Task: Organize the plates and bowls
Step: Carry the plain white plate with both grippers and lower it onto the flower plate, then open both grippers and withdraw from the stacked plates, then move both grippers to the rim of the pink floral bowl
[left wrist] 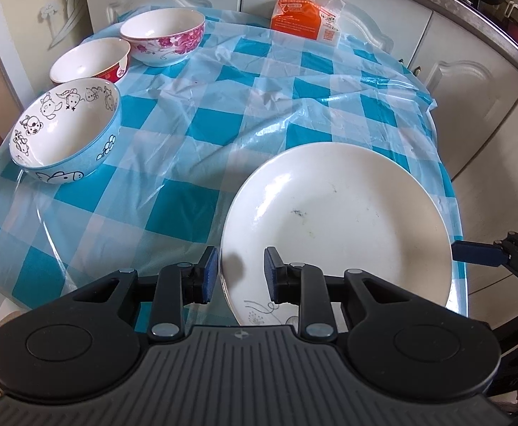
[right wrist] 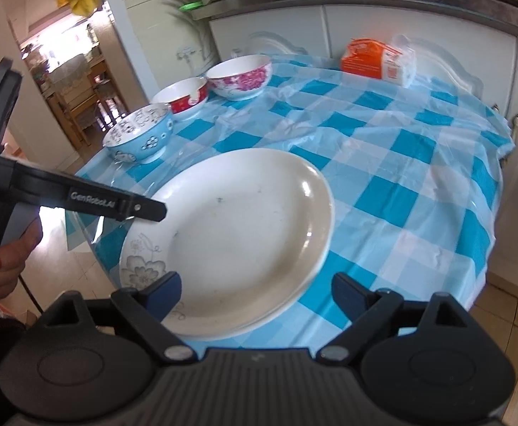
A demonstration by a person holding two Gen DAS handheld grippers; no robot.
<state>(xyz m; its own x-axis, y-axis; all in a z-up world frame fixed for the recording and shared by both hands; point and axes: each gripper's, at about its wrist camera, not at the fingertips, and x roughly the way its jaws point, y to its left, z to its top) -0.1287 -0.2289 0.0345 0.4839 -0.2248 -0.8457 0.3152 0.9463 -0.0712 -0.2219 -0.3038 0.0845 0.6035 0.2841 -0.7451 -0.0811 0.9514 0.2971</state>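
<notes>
A round table draped in a blue-and-white checked plastic cloth carries the dishes. Two white plates lie stacked at its near edge: a plain white round plate rests on top of a white plate with a grey flower print, whose patterned rim peeks out from beneath.

The left gripper straddles the near rim of the stack, one blue pad outside the edge and one over the plate's face; a small gap shows on each side, so the pads do not press on the china. The right gripper hangs over the opposite side of the stack with its jaws spread wide, gripping nothing. In the right wrist view a hand with painted nails grips the left tool's handle.

Three bowls stand in a row along the table's left edge, well apart from the plates: a light blue ceramic bowl with cartoon animal drawings nearest, a red-sided bowl with a white interior behind it, and a white bowl with pink flowers farthest. An orange-and-white plastic packet sits at the far edge, before white cabinet doors.
</notes>
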